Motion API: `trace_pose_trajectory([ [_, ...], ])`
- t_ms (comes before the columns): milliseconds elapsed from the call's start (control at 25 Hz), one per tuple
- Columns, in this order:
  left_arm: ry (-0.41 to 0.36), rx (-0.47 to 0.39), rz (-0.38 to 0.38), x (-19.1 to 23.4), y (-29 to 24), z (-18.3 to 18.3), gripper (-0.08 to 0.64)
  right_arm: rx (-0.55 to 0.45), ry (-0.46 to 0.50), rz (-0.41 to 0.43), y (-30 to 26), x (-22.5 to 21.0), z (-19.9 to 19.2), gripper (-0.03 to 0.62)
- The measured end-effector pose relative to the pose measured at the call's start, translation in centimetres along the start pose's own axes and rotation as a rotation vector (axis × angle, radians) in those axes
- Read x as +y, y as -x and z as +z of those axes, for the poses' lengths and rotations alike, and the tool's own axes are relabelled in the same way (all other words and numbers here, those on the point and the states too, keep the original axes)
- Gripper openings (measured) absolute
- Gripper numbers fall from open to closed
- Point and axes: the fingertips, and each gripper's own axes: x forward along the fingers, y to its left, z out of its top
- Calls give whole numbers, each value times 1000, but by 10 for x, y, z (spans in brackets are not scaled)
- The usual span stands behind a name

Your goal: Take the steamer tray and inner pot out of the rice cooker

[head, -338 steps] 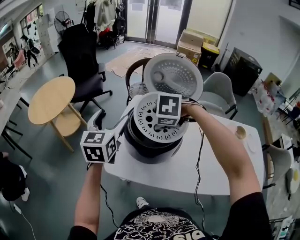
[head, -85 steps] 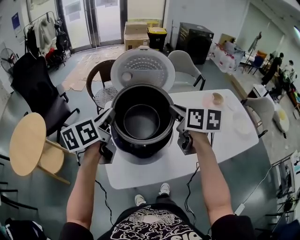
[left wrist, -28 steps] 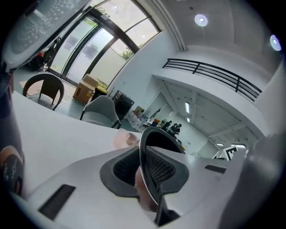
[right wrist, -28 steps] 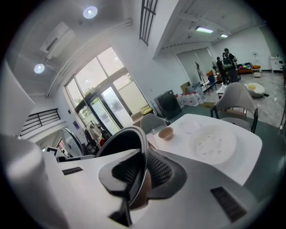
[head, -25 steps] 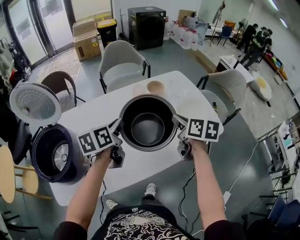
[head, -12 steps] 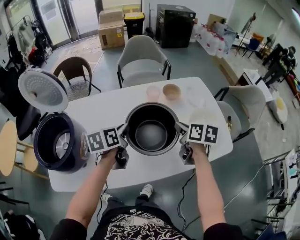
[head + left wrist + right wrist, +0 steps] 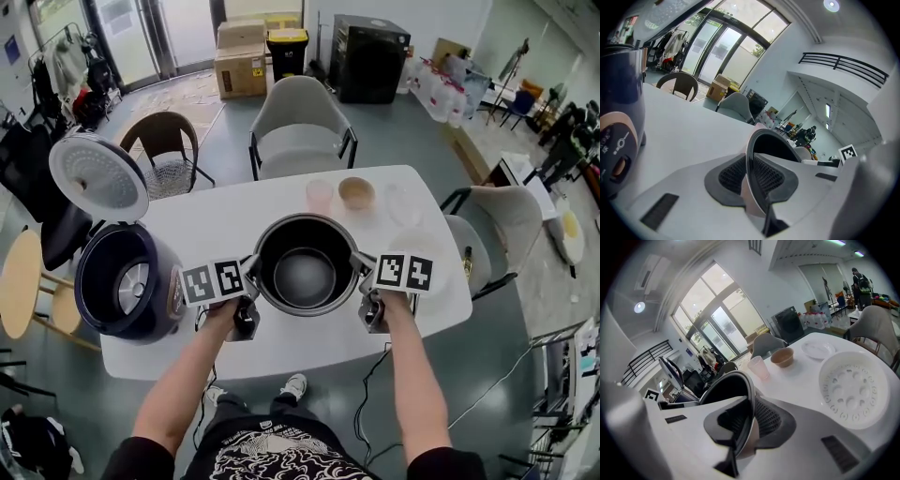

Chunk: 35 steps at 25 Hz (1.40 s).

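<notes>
Inner pot [image 7: 307, 277] empty, rim clamped by left tongs [image 7: 251, 273] and right tongs [image 7: 361, 271].

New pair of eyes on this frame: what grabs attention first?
The dark inner pot is at the middle of the white table, its rim pinched on opposite sides by the left gripper and the right gripper. At the table's left end the rice cooker stands open, lid up; the white steamer tray lies to the pot's right.
</notes>
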Motion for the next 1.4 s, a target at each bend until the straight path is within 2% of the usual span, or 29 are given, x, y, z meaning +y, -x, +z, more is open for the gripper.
trace_pose_trajectory([
  [360, -17, 28, -20, 1, 0, -4, 63, 32, 53, -11, -4, -1, -3, 67],
  [560, -73, 18, 12, 7, 8, 7, 74, -11, 149, -50, 3, 6, 11, 74],
  [760, -151, -31, 33, 9, 29, 29, 66, -61, 221, -37, 10, 33, 28, 72],
  [920, -225, -113, 31, 6, 70, 62, 58, -112, 319, 7, 17, 94, 41, 72],
  [1120, -327, -212, 26, 7, 132, 104, 57, -173, 421, 108, 22, 190, 49, 71],
  [1400, -424, -354, 60, 53, 227, 155, 54, -253, 568, 172, 13, 316, 45, 61],
])
